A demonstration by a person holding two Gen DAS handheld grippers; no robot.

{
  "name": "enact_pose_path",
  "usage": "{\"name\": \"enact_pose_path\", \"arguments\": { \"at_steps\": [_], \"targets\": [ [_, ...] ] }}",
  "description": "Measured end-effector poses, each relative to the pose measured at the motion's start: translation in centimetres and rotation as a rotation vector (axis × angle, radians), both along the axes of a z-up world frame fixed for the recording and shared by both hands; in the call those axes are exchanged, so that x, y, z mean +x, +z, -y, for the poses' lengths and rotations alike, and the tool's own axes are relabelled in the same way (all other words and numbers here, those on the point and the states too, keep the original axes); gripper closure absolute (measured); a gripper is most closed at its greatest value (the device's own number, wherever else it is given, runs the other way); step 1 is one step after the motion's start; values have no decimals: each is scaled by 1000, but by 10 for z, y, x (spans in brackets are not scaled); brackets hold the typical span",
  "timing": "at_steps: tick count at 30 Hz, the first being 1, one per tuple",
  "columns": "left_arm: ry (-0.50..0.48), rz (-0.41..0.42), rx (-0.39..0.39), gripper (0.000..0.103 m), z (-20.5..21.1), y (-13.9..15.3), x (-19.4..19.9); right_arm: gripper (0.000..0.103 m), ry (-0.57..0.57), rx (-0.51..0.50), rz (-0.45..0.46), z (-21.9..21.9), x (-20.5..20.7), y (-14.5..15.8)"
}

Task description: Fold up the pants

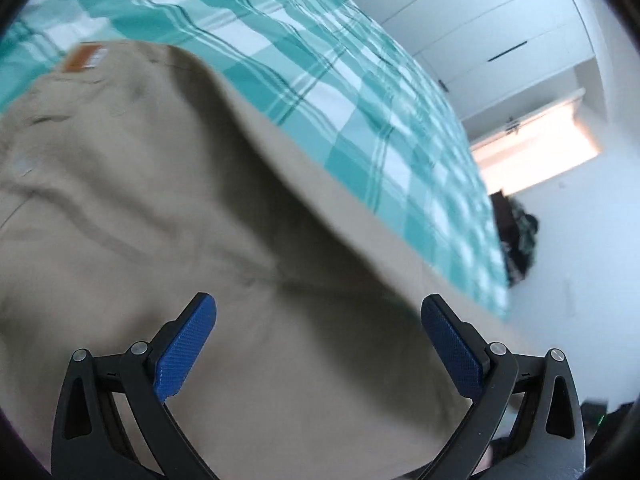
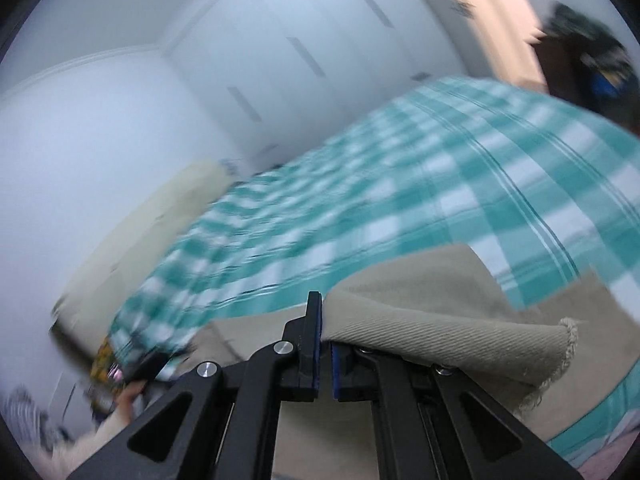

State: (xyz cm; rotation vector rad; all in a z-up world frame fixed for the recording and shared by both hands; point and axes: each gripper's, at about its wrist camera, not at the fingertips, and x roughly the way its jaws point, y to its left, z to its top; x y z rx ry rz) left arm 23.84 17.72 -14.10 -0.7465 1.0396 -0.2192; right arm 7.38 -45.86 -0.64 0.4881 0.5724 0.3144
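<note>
Khaki pants [image 1: 168, 208] lie spread on a bed with a teal and white checked cover [image 1: 344, 92]; an orange label [image 1: 82, 58] shows at their far end. My left gripper [image 1: 318, 312] hovers over the pants, its blue pads [image 1: 186, 344] wide apart with nothing between them. In the right wrist view my right gripper [image 2: 325, 312] is shut on a frayed hem of the pants [image 2: 440, 320], and the cloth drapes over its right finger, lifted off the checked cover [image 2: 360, 208].
White wardrobe doors [image 1: 480, 28] stand beyond the bed. A dark heap of things [image 1: 520, 240] sits by the bed's far corner. A pale cushion or pillow [image 2: 152, 232] lies at the bed's left side. A hand [image 2: 132, 396] shows low left.
</note>
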Motion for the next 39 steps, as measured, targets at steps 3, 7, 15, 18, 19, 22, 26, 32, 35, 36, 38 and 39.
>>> {"name": "enact_pose_path", "arguments": {
  "at_steps": [3,7,15,18,19,22,26,32,35,36,38,39],
  "targets": [
    [-12,-15,-11,1,6,0,28,100,62,-25,49,-3,-28,17],
    [-38,-56,-13,1,8,-2,54,100,169,-44,106,6,-68,26],
    [-100,-13,82,101,26,30,36,100,121,-164,-96,68,-38,-3],
    [-11,192,140,99,25,94,-8,100,48,-144,-12,82,8,15],
    [29,276,163,98,21,117,-32,100,48,-111,43,85,12,29],
    [87,419,137,88,8,133,-93,100,83,-80,217,93,9,72],
    [20,224,229,86,35,55,-114,100,100,-125,-17,105,15,18],
    [-39,-39,243,91,64,-56,-109,99,-84,-162,-627,131,24,-155],
    [-46,-20,249,91,63,-49,-109,98,-120,-72,-614,142,18,-166],
    [-48,-11,249,91,63,-47,-110,96,-126,-59,-598,144,18,-165],
    [-48,1,240,91,61,-46,-111,80,-138,-28,-569,147,15,-160],
    [-46,2,234,91,62,-51,-115,57,-146,1,-562,151,14,-160]
  ]
}}
